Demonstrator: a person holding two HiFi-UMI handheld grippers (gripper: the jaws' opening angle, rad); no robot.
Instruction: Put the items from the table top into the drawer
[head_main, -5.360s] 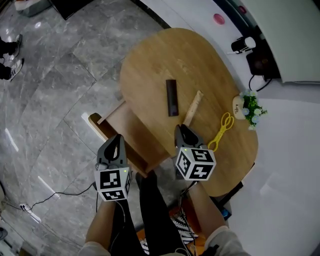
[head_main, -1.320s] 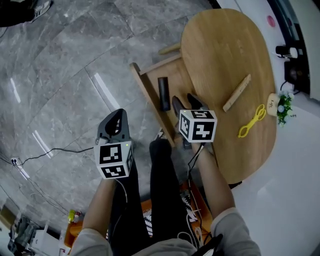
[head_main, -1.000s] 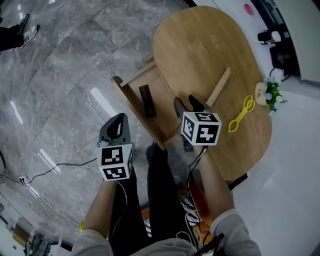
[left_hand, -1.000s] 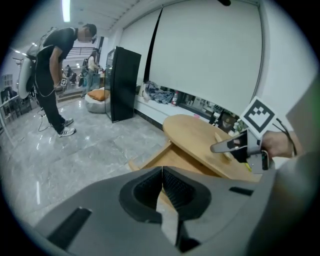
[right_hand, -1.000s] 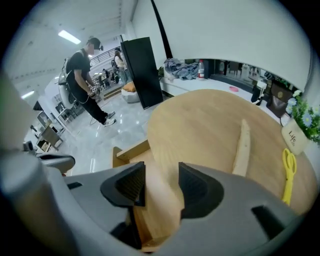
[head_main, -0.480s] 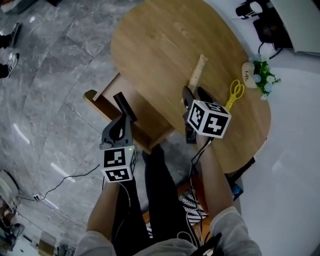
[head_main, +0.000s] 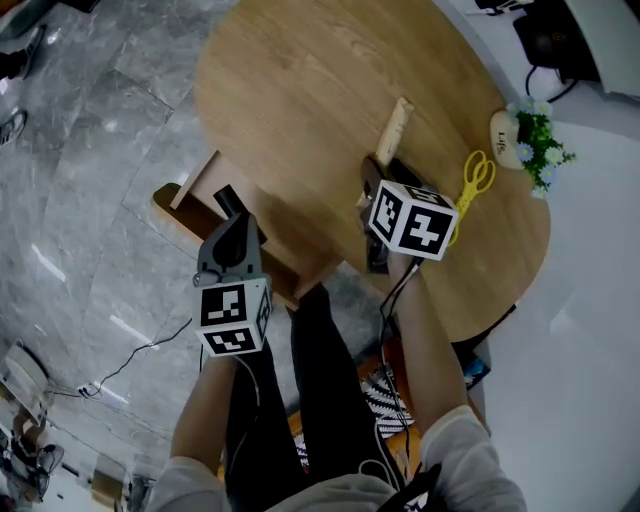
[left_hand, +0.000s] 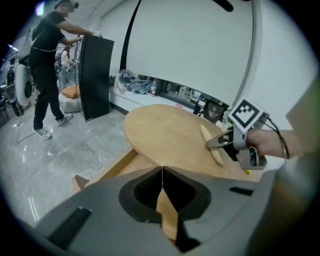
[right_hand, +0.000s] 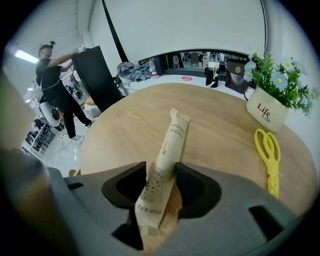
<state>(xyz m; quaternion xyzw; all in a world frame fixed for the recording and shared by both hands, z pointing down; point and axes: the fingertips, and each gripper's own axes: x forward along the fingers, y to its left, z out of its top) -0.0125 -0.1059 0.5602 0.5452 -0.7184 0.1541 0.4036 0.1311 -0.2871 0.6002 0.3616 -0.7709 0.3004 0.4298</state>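
Note:
A long paper-wrapped toothbrush packet (head_main: 395, 122) (right_hand: 170, 150) lies flat on the oval wooden table (head_main: 300, 90). My right gripper (head_main: 383, 172) (right_hand: 161, 172) points steeply down over its near end. Its jaws are closing, with the packet between them and still resting on the table. Yellow scissors (head_main: 474, 180) (right_hand: 267, 150) lie to the right of the packet. The open wooden drawer (head_main: 185, 215) sticks out under the table's left edge, with a black bar (head_main: 228, 200) inside. My left gripper (head_main: 232, 222) (left_hand: 162, 175) hangs shut and empty above the drawer's front.
A small plant pot (head_main: 525, 140) (right_hand: 270, 107) stands at the table's far right edge, beyond the scissors. A person (left_hand: 47, 75) stands far off by a black panel. Grey stone floor (head_main: 90, 150) lies to the left of the drawer.
My right gripper has moved from the drawer side across the table and now straddles the packet's near end. My left gripper has moved in over the drawer's front.

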